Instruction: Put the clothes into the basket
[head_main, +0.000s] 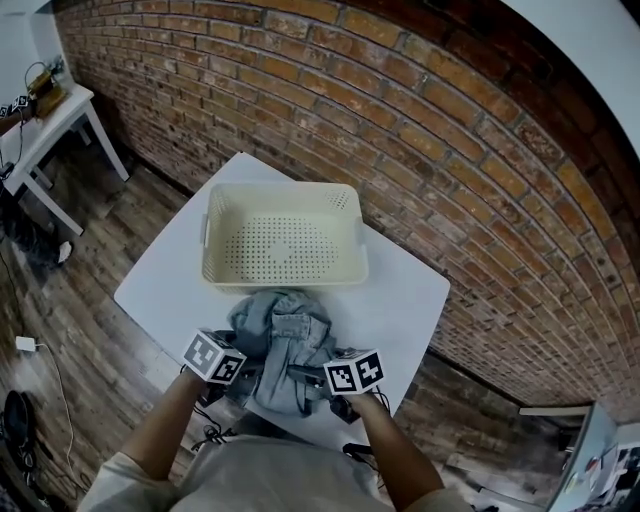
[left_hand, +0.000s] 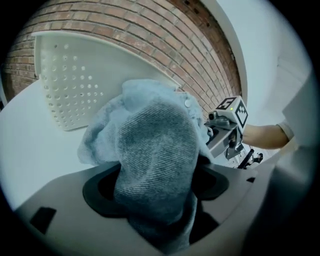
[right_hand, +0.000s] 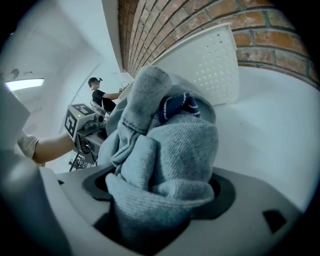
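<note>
On the white table (head_main: 405, 290), seen from the head view, a crumpled denim garment (head_main: 285, 335) lies just in front of the cream basket (head_main: 283, 240), outside it. The left gripper (head_main: 243, 374) and right gripper (head_main: 312, 380) meet its near edge from either side. From the left gripper view, the denim fills the gap between the jaws, which clamp on it, with the basket behind. From the right gripper view, the jaws pinch a thick bunch of the same denim.

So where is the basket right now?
In the head view, the basket sits on the white table, between the brick wall and the bunched denim clothes.
</note>
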